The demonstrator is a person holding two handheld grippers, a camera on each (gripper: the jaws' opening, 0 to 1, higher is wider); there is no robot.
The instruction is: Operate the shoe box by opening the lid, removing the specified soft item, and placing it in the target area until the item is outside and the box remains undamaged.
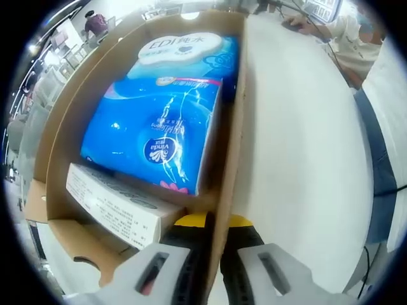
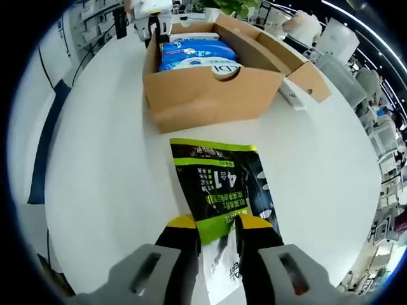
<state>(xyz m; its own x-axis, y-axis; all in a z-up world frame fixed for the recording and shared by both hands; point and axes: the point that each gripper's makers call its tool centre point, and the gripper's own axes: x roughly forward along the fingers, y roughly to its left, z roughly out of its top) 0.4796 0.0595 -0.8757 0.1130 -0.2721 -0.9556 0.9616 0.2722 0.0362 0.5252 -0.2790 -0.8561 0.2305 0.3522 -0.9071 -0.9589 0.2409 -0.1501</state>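
Note:
An open cardboard shoe box (image 2: pixel 203 95) stands on the white table (image 2: pixel 102 171). Inside it lie a blue tissue pack (image 1: pixel 152 130), a second pack with a white label (image 1: pixel 181 47) and a white carton (image 1: pixel 108 206). My left gripper (image 1: pixel 214 222) straddles the box's side wall (image 1: pixel 230 146), shut on it; in the right gripper view that same gripper (image 2: pixel 152 19) sits at the far end of the box. A green and black soft packet (image 2: pixel 219 181) lies flat on the table in front of the box. My right gripper (image 2: pixel 218 225) is shut on the packet's near end.
The box's lid flap (image 2: pixel 305 70) hangs open to the right. A person's arm (image 1: pixel 343 38) rests at the table's far edge. Chairs (image 2: pixel 337 41) stand beyond the table. Bare tabletop spreads on both sides of the packet.

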